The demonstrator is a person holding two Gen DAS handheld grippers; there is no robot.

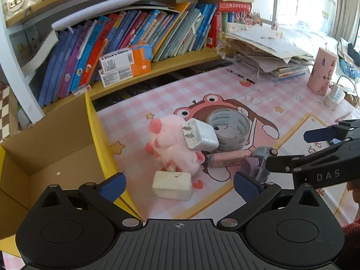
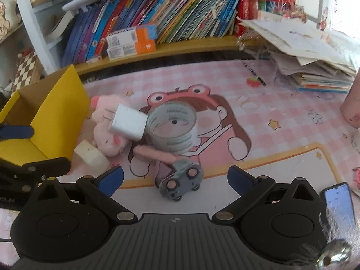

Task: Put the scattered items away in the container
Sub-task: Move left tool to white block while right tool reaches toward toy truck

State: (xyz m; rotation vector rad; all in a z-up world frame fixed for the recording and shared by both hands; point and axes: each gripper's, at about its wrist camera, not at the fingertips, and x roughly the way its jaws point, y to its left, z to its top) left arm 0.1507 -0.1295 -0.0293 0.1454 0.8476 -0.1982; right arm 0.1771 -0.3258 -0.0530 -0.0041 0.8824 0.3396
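A yellow cardboard box [image 1: 45, 148] stands open at the left; it also shows in the right wrist view [image 2: 56, 103]. Beside it lie a pink plush pig [image 1: 173, 150], a white charger [image 1: 200, 135] resting on the pig, a tape roll [image 1: 229, 130], a white eraser block [image 1: 172, 185], a pink bar [image 1: 227, 159] and a grey toy car [image 2: 182, 180]. My left gripper [image 1: 180, 185] is open, with the eraser block between its fingers. My right gripper [image 2: 175, 180] is open, with the toy car between its fingers.
A shelf of books [image 1: 135, 36] runs along the back. A paper stack [image 1: 270, 51] and a pink cup [image 1: 321, 72] stand at the back right. A phone [image 2: 339, 202] lies at the right. The pink checked mat [image 2: 281, 112] covers the desk.
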